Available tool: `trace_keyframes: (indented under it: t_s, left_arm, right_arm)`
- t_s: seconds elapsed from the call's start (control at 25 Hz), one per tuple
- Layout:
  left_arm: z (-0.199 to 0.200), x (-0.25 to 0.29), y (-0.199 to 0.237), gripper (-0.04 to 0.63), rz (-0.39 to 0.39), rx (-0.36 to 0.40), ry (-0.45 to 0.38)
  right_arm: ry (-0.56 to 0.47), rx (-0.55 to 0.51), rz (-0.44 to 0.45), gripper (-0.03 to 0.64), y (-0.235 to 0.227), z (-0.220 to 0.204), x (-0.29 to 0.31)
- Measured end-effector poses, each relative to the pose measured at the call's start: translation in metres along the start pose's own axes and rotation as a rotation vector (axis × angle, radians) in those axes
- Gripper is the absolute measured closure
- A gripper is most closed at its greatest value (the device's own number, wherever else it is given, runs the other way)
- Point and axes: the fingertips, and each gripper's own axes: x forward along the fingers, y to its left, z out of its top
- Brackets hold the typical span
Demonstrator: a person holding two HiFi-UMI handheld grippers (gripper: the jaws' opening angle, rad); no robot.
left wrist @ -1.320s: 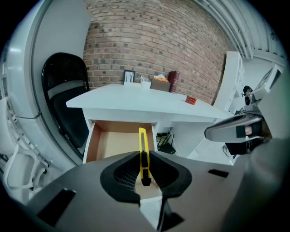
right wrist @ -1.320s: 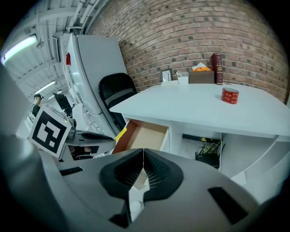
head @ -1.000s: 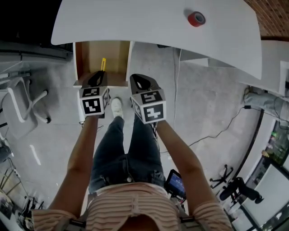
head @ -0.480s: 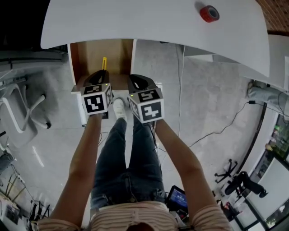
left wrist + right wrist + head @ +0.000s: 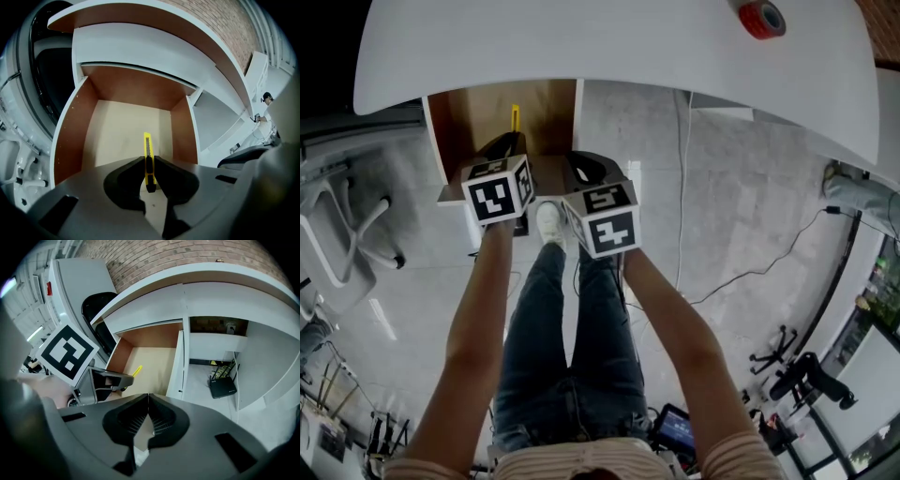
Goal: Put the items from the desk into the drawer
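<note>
An open wooden drawer [image 5: 478, 117] sticks out from under the white desk [image 5: 609, 47]. My left gripper [image 5: 508, 146] hangs over the drawer's front, shut on a yellow utility knife [image 5: 515, 117] that points into the drawer. The left gripper view has the knife [image 5: 148, 157] pinched between the jaws above the drawer's pale floor [image 5: 117, 133]. Just right of it, at the drawer's front corner, my right gripper [image 5: 583, 165] is shut and holds nothing. The right gripper view takes in the left gripper [image 5: 107, 378], the knife tip [image 5: 137, 371] and the drawer [image 5: 152, 357]. A red tape roll [image 5: 763, 17] lies on the desk at far right.
The person's legs and a white shoe [image 5: 547, 223] are under the grippers. A chair base [image 5: 352, 234] stands at left. Cables [image 5: 741, 272] trail over the floor at right. A black router [image 5: 222, 386] sits under the desk's right side.
The left gripper has carried the knife a little farther forward over the drawer. The right gripper has moved forward beside it, still shut.
</note>
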Motion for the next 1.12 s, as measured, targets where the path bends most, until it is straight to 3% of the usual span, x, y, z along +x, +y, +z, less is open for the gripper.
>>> trace_keyframes:
  t_s: [0.44,0.76,1.12]
  left_arm:
    - [0.001,0.027,0.001,0.526,0.008,-0.024,0.024]
    - [0.006,0.042,0.005,0.526,0.002,-0.035,0.029]
    - [0.003,0.047,0.003,0.526,-0.007,-0.032,0.047]
  right_arm:
    - [0.056,-0.007,0.045,0.6,0.007,-0.004,0.019]
    - [0.027,-0.028,0.044,0.6,0.005,0.016,0.036]
    - [0.061,-0.027,0.058,0.6,0.008,0.016,0.045]
